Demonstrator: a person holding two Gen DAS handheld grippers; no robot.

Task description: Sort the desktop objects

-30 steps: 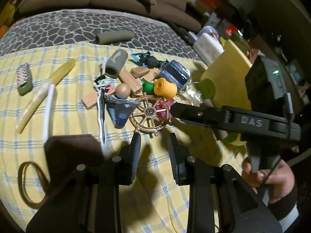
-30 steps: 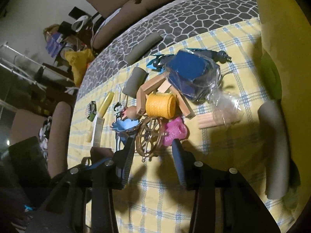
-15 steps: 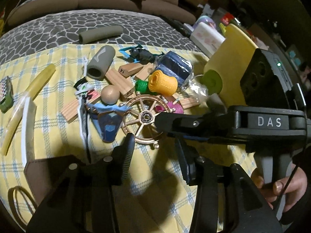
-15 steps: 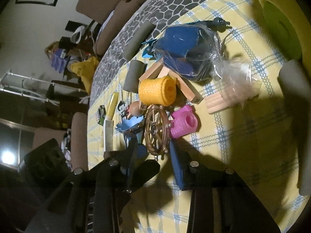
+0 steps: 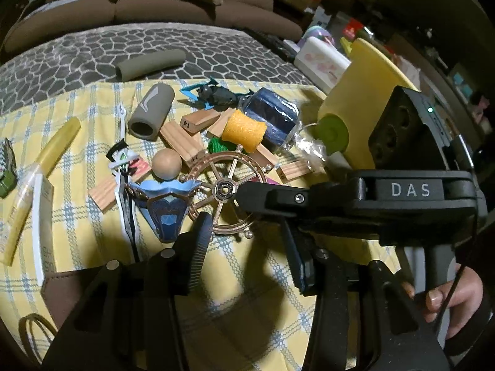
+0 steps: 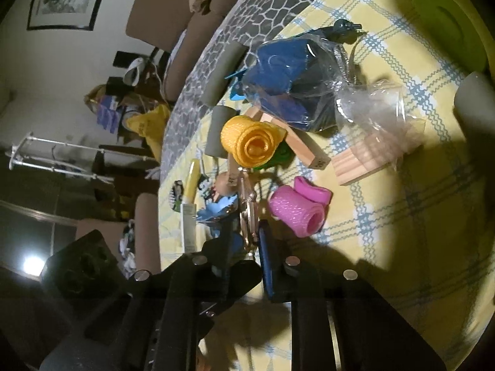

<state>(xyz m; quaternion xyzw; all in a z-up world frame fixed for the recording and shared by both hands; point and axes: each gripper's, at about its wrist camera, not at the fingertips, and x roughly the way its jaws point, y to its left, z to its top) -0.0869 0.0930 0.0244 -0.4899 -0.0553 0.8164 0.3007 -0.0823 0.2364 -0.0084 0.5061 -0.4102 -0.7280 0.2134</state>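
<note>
Right gripper (image 6: pixel 252 242) now has its fingers set either side of the ship's wheel (image 5: pixel 227 190), seen edge-on between them in its own view; a second ago the wheel lay flat ahead of spread fingers, and half a second ago the gripper had rolled over and begun straddling it. Fingers look nearly pressed onto the rim (actual contact on both sides is hard to confirm, dim light). From the left wrist view, one right finger lies across the wheel from 3 o'clock, tip at the hub.

Left gripper (image 5: pixel 244 247) is spread and holds nothing; it has crept closer to the pile, the wheel at its 12 o'clock, just beyond the fingertips.

Wheel sits on the checked cloth (image 5: pixel 77 216), at the near edge of the clutter: orange mesh roll (image 5: pixel 244 130) at its 12 o'clock, blue figure base (image 5: pixel 167 210) touching at 9.

Judgement: grasp phase of the sort is about complete; lift comes next, and snagging neighbours is the risk.
</note>
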